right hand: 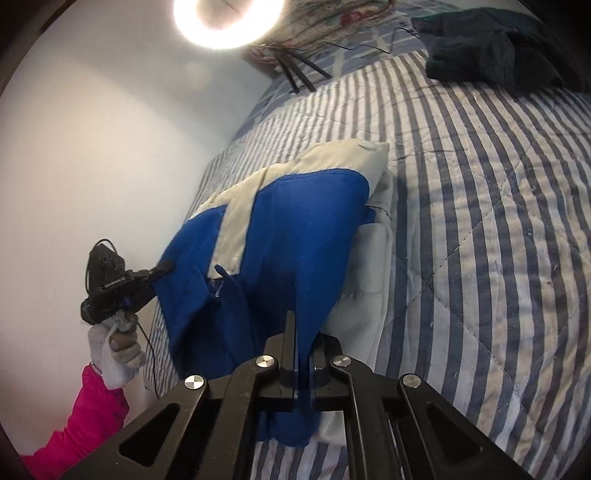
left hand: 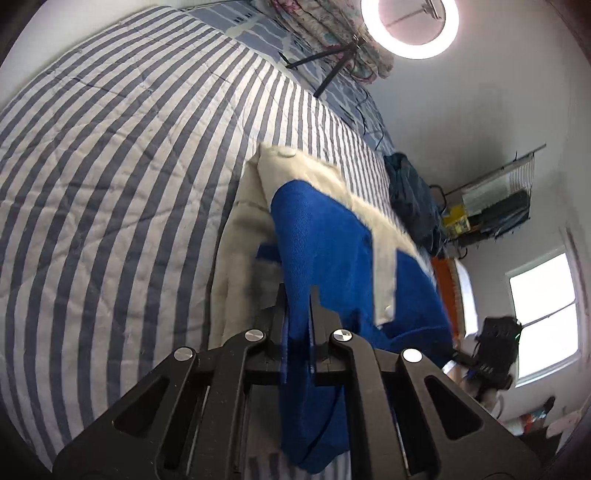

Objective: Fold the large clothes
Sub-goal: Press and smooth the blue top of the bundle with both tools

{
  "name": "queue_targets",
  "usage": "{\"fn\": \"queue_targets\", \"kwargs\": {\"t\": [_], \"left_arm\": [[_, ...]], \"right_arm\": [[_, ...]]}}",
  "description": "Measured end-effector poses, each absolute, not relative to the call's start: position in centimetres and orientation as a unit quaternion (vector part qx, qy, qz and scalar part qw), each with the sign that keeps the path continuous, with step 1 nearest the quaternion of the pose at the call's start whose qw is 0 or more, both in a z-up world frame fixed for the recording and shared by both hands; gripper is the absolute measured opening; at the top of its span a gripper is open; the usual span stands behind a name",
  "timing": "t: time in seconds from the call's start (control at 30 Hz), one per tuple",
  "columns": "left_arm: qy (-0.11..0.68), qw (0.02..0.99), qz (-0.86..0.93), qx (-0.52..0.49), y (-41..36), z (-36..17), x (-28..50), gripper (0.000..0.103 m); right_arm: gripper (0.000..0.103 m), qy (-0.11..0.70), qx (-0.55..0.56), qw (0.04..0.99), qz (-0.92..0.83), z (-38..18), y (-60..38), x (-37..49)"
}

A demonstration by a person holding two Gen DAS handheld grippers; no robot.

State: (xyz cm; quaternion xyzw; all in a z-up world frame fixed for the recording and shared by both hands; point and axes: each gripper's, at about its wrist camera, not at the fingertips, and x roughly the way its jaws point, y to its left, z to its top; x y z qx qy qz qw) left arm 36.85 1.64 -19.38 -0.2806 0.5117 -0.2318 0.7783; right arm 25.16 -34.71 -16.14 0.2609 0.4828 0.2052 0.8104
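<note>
A large blue and cream garment (left hand: 332, 240) lies partly folded on the striped quilt (left hand: 110, 166) near the bed's edge. My left gripper (left hand: 299, 297) is shut on a lifted blue edge of it, and the cloth hangs down between the fingers. In the right wrist view the same garment (right hand: 288, 229) rises toward my right gripper (right hand: 304, 332), which is shut on another blue edge. That view also shows the left gripper (right hand: 164, 266) pinching the blue cloth, held by a gloved hand (right hand: 118, 354) with a pink sleeve. The right gripper (left hand: 461, 357) shows small in the left wrist view.
A dark crumpled garment (right hand: 498, 51) lies further up the quilt (right hand: 480, 221). A ring light (right hand: 225, 18) on black tripod legs (right hand: 299, 77) stands by floral bedding at the head end. A white wall runs along the bed. A window (left hand: 543, 314) and a cluttered shelf (left hand: 495, 199) are beyond.
</note>
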Motion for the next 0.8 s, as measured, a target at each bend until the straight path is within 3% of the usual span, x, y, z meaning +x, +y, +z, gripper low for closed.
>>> {"fn": "queue_targets", "kwargs": {"t": [0.2, 0.33, 0.4, 0.47, 0.63, 0.8], "left_arm": [[0.534, 0.78, -0.211, -0.251, 1.2, -22.3, 36.6, 0.005], [0.528, 0.801, -0.206, -0.19, -0.4, -21.1, 36.0, 0.005], [0.529, 0.807, -0.201, -0.169, -0.2, -19.8, 35.4, 0.012], [0.518, 0.817, -0.195, -0.163, 0.6, -18.3, 34.7, 0.034], [0.455, 0.854, -0.201, -0.153, 0.8, -13.5, 34.1, 0.036], [0.426, 0.871, -0.211, -0.127, -3.0, -11.4, 38.3, 0.035]], "right_arm": [[0.0, 0.519, 0.276, 0.79, 0.176, -21.7, -34.6, 24.6], [0.004, 0.51, 0.272, 0.798, 0.173, -20.6, -34.5, 24.7], [0.017, 0.512, 0.239, 0.809, 0.164, -18.7, -34.8, 24.1], [0.033, 0.487, 0.204, 0.835, 0.153, -16.2, -35.0, 23.5], [0.033, 0.416, 0.165, 0.883, 0.141, -11.3, -35.3, 23.8], [0.031, 0.41, 0.107, 0.895, 0.143, -11.4, -32.4, 28.8]]}}
